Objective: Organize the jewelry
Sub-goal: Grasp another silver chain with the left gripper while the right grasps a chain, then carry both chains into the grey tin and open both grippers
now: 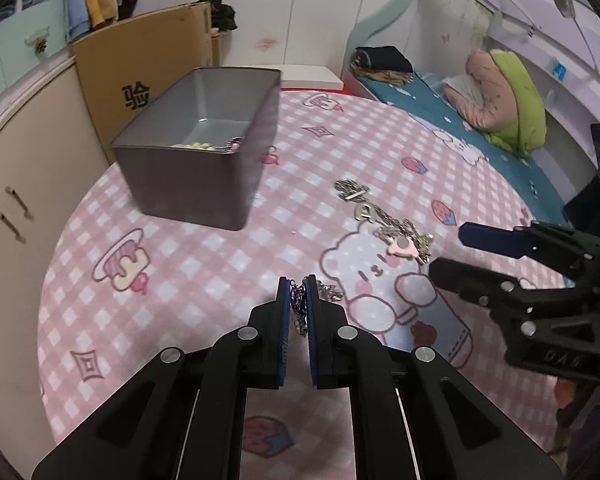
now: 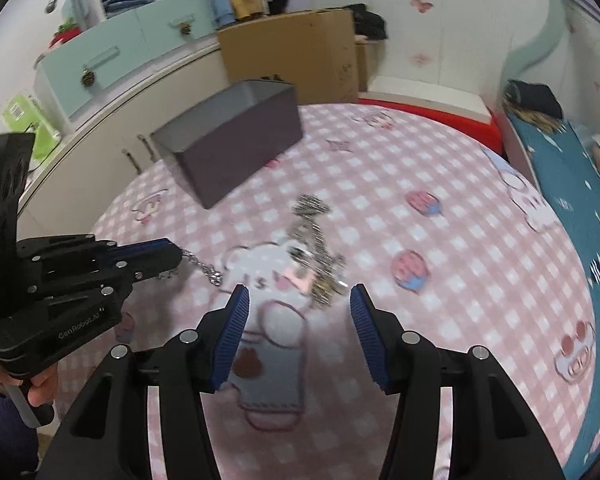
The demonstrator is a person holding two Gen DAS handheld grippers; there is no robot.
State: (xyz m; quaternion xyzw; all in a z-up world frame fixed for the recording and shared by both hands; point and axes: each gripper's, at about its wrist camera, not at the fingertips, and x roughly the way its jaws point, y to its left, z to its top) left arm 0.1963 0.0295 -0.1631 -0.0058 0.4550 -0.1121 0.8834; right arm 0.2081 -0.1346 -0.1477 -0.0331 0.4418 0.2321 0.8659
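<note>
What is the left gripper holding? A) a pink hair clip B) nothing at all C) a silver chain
C: the left gripper is pinched shut on a silver chain, whose links hang between and past its blue pads; the right-wrist view shows the same.

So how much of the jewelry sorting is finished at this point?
Partly done: the gray box already holds some pale and pink pieces. In hand: the left gripper has its jaws shut on a silver chain. Left: a tangled pile of silver chains and charms lies on the pink checked cloth, with the open right gripper just before it.
</note>
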